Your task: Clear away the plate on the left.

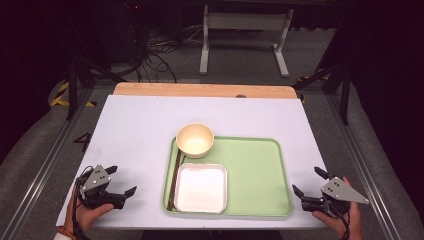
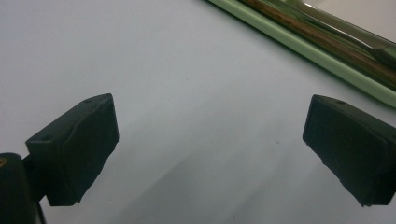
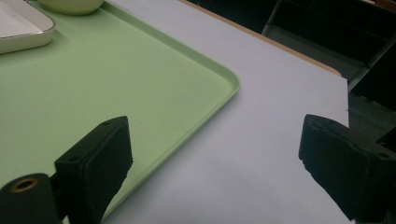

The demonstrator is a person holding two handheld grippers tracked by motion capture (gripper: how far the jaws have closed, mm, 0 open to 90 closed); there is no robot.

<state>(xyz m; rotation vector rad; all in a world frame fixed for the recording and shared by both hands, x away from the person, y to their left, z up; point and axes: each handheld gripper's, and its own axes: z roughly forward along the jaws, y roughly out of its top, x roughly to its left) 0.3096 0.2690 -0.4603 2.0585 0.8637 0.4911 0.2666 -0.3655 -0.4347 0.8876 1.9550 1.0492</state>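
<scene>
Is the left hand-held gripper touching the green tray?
Apart. The high view shows bare white table between the left hand-held gripper and the green tray; the left gripper view shows its open jaws short of the tray's edge.

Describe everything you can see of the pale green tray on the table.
The pale green rectangular plastic tray lies flat on the white table, with rounded corners and a low raised rim. It holds a cream round bowl, a white square plate and brown chopsticks along its left edge. Neither gripper touches it.
</scene>
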